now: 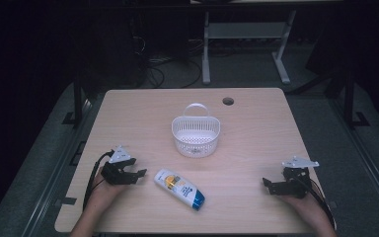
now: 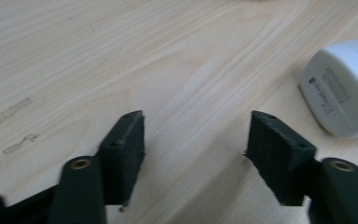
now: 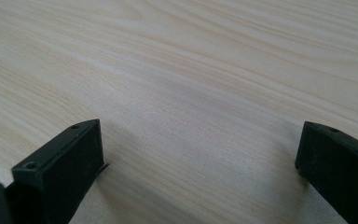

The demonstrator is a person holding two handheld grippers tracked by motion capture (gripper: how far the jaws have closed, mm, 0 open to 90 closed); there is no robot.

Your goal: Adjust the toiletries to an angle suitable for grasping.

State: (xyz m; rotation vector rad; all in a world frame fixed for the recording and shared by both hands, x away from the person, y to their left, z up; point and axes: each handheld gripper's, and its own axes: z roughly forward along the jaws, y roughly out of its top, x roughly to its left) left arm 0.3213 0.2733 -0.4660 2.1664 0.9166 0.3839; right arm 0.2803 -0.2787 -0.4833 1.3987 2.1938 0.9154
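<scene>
1. The left gripper [image 1: 139,174] rests low on the table [image 1: 256,148] with its jaws spread apart and nothing between them; the left gripper view shows only bare wood in the gap.
2. The bottle [image 1: 179,189], white with a blue cap and a yellow-orange label, lies on its side just beside this gripper, off its jaw tips toward the table's middle. In the left gripper view the bottle's [image 2: 342,88] white base end sits ahead and to the right of the right-hand jaw, apart from it.
3. The right gripper [image 1: 269,185] is also released, jaws wide, holding nothing, and it stands well apart from the bottle on the other side.
4. The white basket [image 1: 196,133] stands upright beyond the bottle, farther from both grippers, with its handle raised and nothing inside that I can see.
5. Judging by this layout, the work is at its very start: the reach for the bottle is in hand, no grasp made.
6. The next move calls for swinging the left gripper toward the bottle so the body lies between the jaws, across its narrow width, then closing firmly, since the smooth rounded plastic could roll or slip.
</scene>
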